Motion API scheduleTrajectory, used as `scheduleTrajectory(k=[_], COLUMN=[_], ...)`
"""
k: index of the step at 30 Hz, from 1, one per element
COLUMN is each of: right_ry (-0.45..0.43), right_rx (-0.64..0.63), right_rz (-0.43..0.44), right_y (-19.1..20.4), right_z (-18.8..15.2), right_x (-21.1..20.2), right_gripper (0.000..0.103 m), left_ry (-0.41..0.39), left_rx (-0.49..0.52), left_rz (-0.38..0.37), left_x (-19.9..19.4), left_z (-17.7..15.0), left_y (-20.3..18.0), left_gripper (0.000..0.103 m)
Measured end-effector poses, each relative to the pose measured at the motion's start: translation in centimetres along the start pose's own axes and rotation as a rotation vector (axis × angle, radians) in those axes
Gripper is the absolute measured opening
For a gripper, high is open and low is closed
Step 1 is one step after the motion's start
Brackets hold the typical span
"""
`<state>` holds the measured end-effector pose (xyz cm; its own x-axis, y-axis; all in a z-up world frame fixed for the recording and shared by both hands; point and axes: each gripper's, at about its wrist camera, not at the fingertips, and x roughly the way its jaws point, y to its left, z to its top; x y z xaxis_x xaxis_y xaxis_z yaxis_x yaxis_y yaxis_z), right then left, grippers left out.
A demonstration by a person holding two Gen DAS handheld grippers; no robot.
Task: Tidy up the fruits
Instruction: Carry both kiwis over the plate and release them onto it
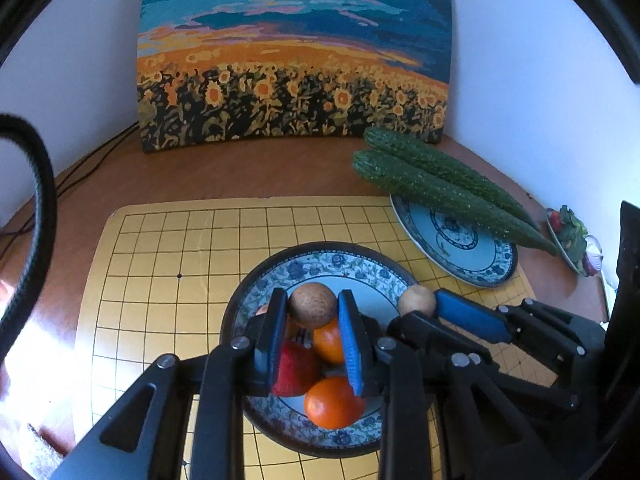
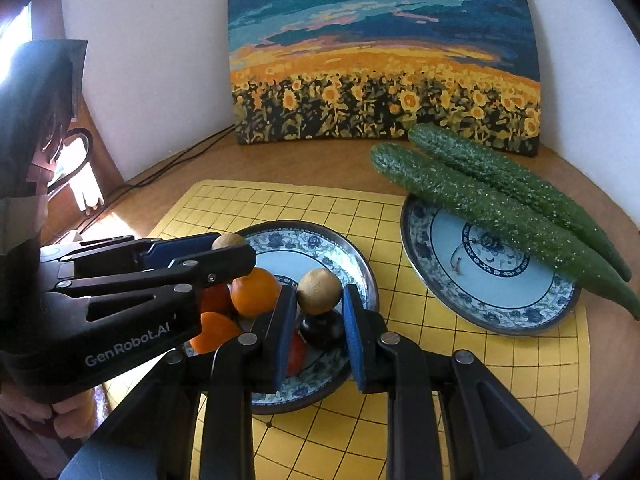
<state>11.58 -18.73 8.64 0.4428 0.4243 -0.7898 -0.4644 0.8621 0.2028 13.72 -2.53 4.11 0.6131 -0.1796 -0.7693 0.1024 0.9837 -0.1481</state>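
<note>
My left gripper (image 1: 313, 307) is shut on a small brown round fruit (image 1: 312, 305) and holds it over a floral plate (image 1: 352, 268). On the plate lie two oranges (image 1: 334, 402), a red fruit (image 1: 294, 370) and, in the right wrist view, a dark fruit (image 2: 322, 330). My right gripper (image 2: 319, 298) is shut on a second brown fruit (image 2: 319, 291) over the same plate (image 2: 352, 264). It also shows in the left wrist view (image 1: 420, 304), at the plate's right rim. The left gripper (image 2: 230, 246) shows at left in the right wrist view.
A second blue-and-white plate (image 2: 500, 300) at the right bears two long cucumbers (image 2: 480, 208). Both plates stand on a yellow gridded mat (image 1: 168, 264) on a wooden table. A sunflower painting (image 1: 292, 56) leans on the back wall. Cables (image 1: 88, 164) run at left.
</note>
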Motion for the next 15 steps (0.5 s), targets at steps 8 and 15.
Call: scheduleTrajectory(k=[8, 15], right_ry=[0.0, 0.002], right_rx=[-0.021, -0.013], right_rz=[-0.008, 0.006], right_y=[0.54, 0.64], right_z=[0.09, 0.15], right_x=[0.11, 0.09], right_gripper=[0.025, 0.025], left_ry=[-0.002, -0.006], left_rx=[0.005, 0.013], left_rz=[0.005, 0.015], left_x=[0.07, 0.1], left_z=[0.06, 0.11], left_y=[-0.14, -0.41], left_gripper=[0.027, 0.027])
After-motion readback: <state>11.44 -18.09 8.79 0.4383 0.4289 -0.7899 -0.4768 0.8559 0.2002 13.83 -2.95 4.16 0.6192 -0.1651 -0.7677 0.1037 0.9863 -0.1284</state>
